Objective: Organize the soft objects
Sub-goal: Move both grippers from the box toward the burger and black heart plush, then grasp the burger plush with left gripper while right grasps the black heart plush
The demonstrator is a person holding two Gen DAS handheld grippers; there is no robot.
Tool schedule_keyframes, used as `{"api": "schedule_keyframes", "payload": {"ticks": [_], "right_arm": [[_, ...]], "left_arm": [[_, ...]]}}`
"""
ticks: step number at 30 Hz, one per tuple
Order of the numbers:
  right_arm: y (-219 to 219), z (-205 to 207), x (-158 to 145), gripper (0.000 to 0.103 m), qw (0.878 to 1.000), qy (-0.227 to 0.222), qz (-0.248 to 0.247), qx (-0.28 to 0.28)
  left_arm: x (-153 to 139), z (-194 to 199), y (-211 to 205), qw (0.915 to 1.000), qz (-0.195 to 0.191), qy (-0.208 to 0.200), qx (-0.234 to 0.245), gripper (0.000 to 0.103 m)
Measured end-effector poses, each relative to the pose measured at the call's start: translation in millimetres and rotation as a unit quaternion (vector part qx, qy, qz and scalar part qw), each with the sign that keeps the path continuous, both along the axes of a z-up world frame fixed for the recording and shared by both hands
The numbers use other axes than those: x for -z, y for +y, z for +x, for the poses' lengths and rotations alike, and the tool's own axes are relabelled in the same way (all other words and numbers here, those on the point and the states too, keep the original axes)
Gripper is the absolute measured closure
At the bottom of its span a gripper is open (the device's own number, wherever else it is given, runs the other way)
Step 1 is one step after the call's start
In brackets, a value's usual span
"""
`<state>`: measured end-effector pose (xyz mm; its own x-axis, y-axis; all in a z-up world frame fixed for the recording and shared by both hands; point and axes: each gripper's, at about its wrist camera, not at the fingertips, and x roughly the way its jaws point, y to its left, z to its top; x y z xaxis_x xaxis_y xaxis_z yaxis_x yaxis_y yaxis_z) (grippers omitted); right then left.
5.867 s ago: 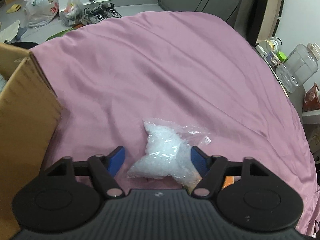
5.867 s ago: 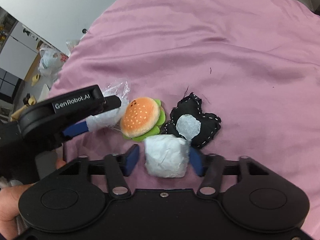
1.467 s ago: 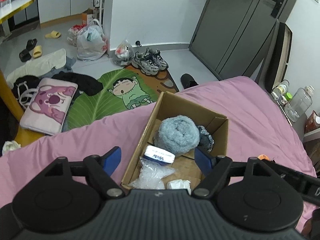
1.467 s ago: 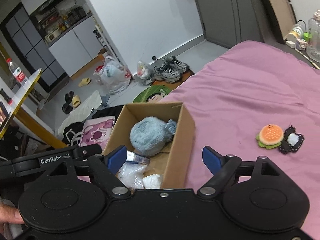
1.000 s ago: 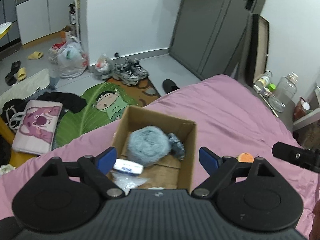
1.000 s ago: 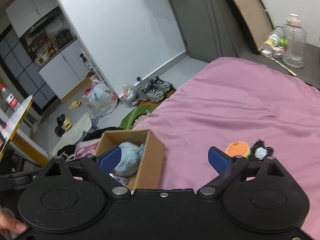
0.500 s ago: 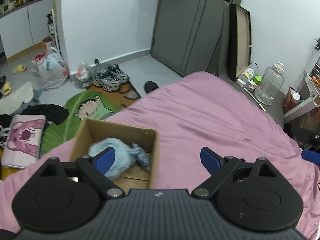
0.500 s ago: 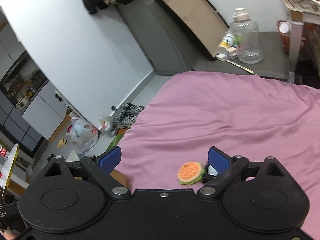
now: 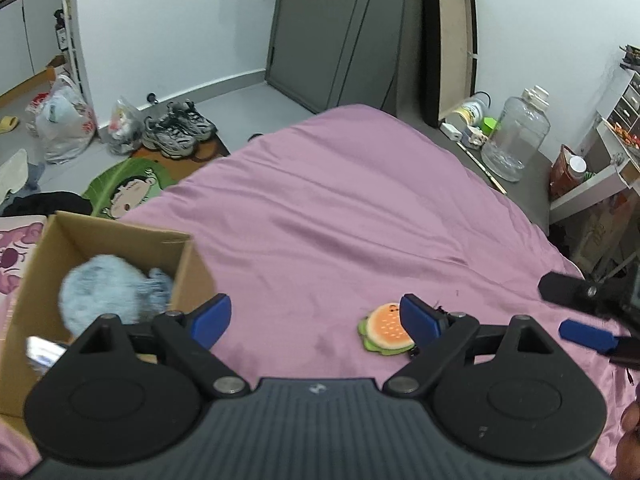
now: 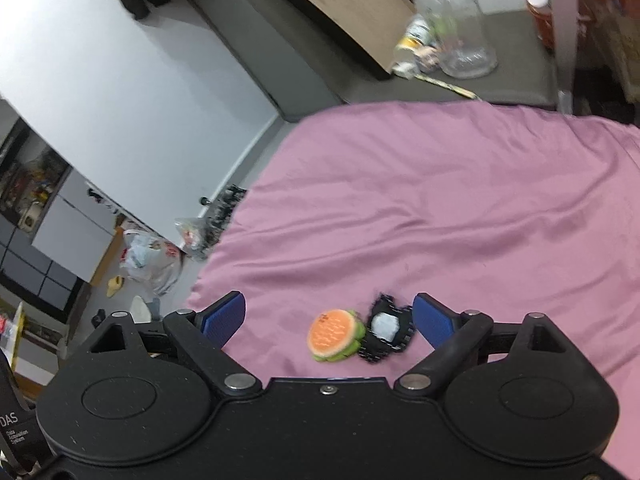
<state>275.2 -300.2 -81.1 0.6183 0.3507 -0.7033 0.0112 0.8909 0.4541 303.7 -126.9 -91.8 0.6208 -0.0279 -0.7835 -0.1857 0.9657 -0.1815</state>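
On the pink bedsheet [image 9: 360, 216] lies a small plush burger [image 9: 386, 330], orange bun on top with green felt showing round its edge, and touching its side is a black plush piece with a white patch [image 10: 386, 334] and white stitching along its border. Both rest flat on the sheet, in the lower middle of each wrist view. The right gripper [image 10: 328, 320] hangs above them with its blue pads well apart and its jaws closing slightly; the two toys sit on the sheet beyond the gap, and neither pad presses on them. The left gripper [image 9: 316, 318] is spread wide as well and has hold of nothing; the burger shows just beside its right blue pad. To the left on the bed stands an open cardboard box [image 9: 186, 264] holding a fluffy grey-blue bundle [image 9: 108, 292], blurred in this view. Past the bed's far side a clear plastic jar [image 9: 514, 140] stands on a dark surface, and sneakers [image 9: 176, 130] sit on the floor.
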Motion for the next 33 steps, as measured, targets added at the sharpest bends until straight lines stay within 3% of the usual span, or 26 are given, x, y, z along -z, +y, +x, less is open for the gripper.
{"api": "schedule_keyframes", "payload": {"ticks": [7, 18, 23, 33], "right_arm": [[-9, 15, 22, 0.021, 0.999, 0.032, 0.020, 0.007], [-14, 45, 67, 0.034, 0.994, 0.100, 0.039, 0.025], [-21, 56, 95, 0.046, 0.987, 0.143, 0.052, 0.044], [-23, 66, 116, 0.047, 0.982, 0.170, 0.060, 0.048]], "left_arm": [[28, 23, -21, 0.9994, -0.022, 0.027, -0.003, 0.015], [71, 54, -29, 0.9920, -0.072, 0.090, -0.051, 0.022], [86, 68, -30, 0.9871, -0.095, 0.108, -0.071, 0.024], [112, 86, -42, 0.9790, -0.115, 0.139, -0.096, 0.030]]}}
